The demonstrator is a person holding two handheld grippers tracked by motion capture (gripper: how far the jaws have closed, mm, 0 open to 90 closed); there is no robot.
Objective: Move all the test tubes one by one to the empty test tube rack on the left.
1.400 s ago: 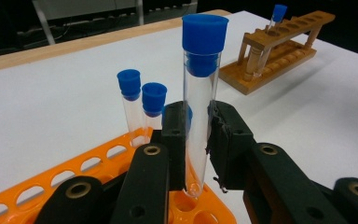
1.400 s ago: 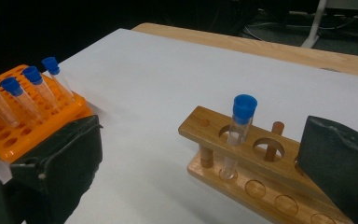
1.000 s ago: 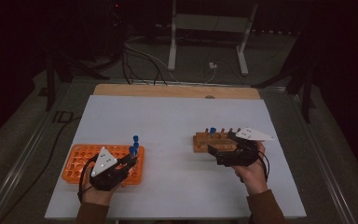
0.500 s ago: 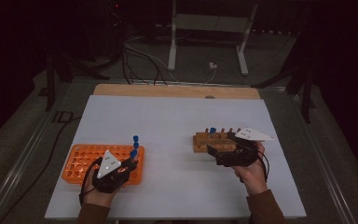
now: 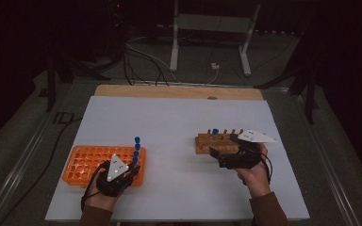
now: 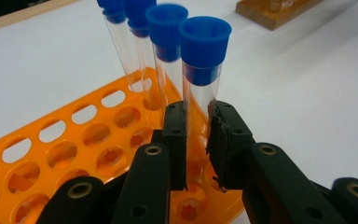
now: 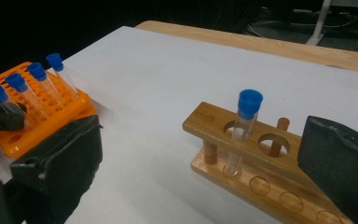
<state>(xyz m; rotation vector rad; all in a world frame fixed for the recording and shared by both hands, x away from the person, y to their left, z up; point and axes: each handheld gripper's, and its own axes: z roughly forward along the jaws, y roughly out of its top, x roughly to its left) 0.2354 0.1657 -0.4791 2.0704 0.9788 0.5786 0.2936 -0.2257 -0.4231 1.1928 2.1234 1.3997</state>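
Observation:
An orange tube rack (image 5: 82, 165) lies at the front left, with a row of blue-capped test tubes (image 5: 135, 148) standing along its right end. My left gripper (image 5: 132, 165) is at the nearest tube. In the left gripper view its jaws press both sides of that test tube (image 6: 200, 70), which stands in the orange rack (image 6: 51, 149); the gripper (image 6: 196, 112) is shut on it. At the right, a wooden rack (image 5: 207, 141) holds one blue-capped tube (image 7: 242, 135). My right gripper (image 5: 217, 157) sits just in front of the wooden rack (image 7: 270, 186), open wide and holding nothing.
The white tabletop (image 5: 179, 117) has a wooden strip (image 5: 179, 92) along its far edge. Beyond it are dark floor, cables and a metal stand (image 5: 207, 28). The wooden rack has several unfilled holes, as does the orange rack.
My left gripper has edged right along the orange rack to the nearest tube and stands around it. The right hand and gripper have stayed put.

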